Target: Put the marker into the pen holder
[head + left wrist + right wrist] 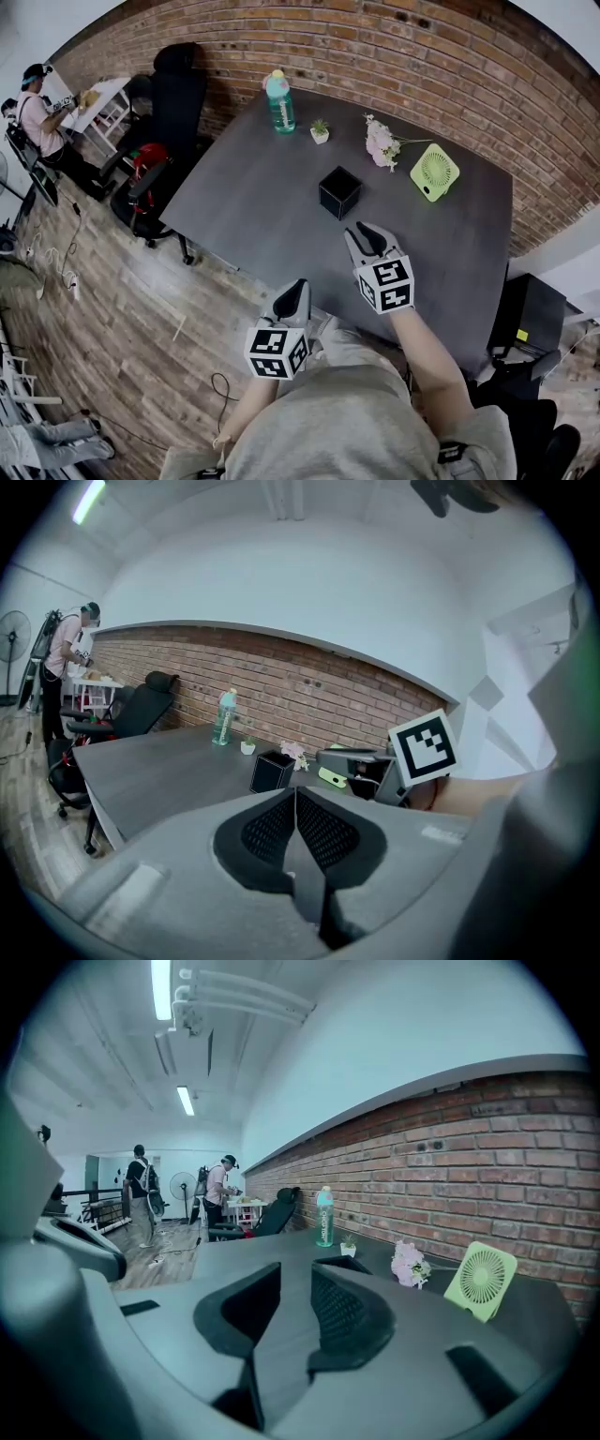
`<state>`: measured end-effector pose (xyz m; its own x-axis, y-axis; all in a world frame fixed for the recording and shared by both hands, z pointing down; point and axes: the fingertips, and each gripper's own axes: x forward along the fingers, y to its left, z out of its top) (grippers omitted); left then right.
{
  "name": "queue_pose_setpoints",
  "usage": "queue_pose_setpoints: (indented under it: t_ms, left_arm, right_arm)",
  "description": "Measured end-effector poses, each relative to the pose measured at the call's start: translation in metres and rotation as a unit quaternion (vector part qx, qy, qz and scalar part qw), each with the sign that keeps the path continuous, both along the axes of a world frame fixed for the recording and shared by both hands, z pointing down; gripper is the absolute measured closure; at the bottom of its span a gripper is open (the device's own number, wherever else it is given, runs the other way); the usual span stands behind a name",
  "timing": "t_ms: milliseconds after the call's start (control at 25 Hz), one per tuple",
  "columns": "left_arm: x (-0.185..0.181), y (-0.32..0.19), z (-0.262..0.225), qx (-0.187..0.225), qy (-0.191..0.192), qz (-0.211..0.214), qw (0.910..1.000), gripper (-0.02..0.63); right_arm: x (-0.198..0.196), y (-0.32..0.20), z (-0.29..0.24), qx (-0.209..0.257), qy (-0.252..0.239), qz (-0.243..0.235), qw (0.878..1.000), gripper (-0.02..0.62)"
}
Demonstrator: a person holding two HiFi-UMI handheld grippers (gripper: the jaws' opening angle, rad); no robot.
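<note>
The table (pixel 253 202) lies mostly bare around the holder (pixel 338 191). The right gripper (pixel 371 231) hangs near it, jaws slightly apart and empty. The left gripper (pixel 298 285), at the near edge, is closed on nothing.

The pen holder (pixel 338 191) is sitting near the middle of the table (pixel 248 220). Behind it to the left, a bottle (pixel 279 101) and potted plant (pixel 320 132) are standing; behind it to the right, flowers (pixel 382 145) and a fan (pixel 434 172) are resting.

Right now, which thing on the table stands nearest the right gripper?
The black pen holder, just ahead of the right gripper; the bottle, little plant, flowers and green fan all stand farther back, toward the brick wall.
</note>
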<state>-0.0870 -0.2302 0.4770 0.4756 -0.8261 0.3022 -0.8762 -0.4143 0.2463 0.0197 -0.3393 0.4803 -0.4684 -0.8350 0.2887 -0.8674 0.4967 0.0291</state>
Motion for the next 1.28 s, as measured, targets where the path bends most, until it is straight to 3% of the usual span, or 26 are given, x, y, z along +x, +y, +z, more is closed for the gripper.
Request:
queue_pose_setpoints:
  t_ms: [560, 1280]
  left_arm:
    - [0.009, 0.038, -0.009, 0.017, -0.004, 0.009, 0.9998, 0.586]
    - [0.015, 0.064, -0.013, 0.027, -0.011, 0.022, 0.9993, 0.586]
  right_arm:
    - [0.007, 0.093, -0.031, 0.043, -0.022, 0.007, 0.999, 0.58]
    - [0.011, 0.154, -0.039, 0.057, -0.046, 0.015, 0.997, 0.592]
